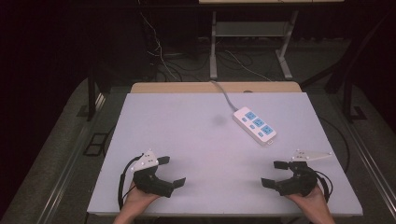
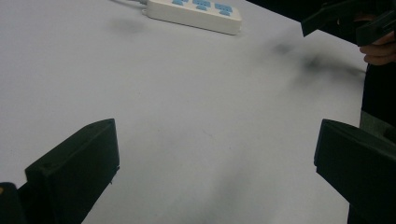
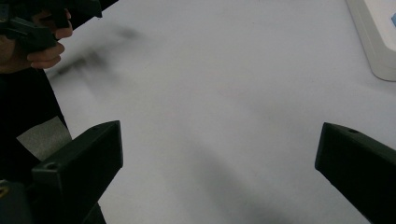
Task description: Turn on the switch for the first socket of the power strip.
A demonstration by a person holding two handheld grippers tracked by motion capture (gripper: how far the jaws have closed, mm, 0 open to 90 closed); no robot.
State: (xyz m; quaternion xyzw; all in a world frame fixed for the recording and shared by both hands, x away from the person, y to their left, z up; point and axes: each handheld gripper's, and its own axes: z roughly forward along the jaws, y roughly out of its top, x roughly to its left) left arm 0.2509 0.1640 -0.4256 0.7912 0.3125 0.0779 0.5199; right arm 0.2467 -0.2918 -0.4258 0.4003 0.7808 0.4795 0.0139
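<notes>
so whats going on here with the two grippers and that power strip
A person holds a gripper in each hand near the front edge of the white table. The left gripper and the right gripper both have open jaws with nothing between them. The white power strip, with blue sockets, lies untouched farther back, nearer the right gripper.

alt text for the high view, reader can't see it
Two hand-held grippers, left gripper and right gripper, rest open and empty near the front edge of a white table. A white power strip with blue sockets lies at the far right, its cord trailing back.
</notes>
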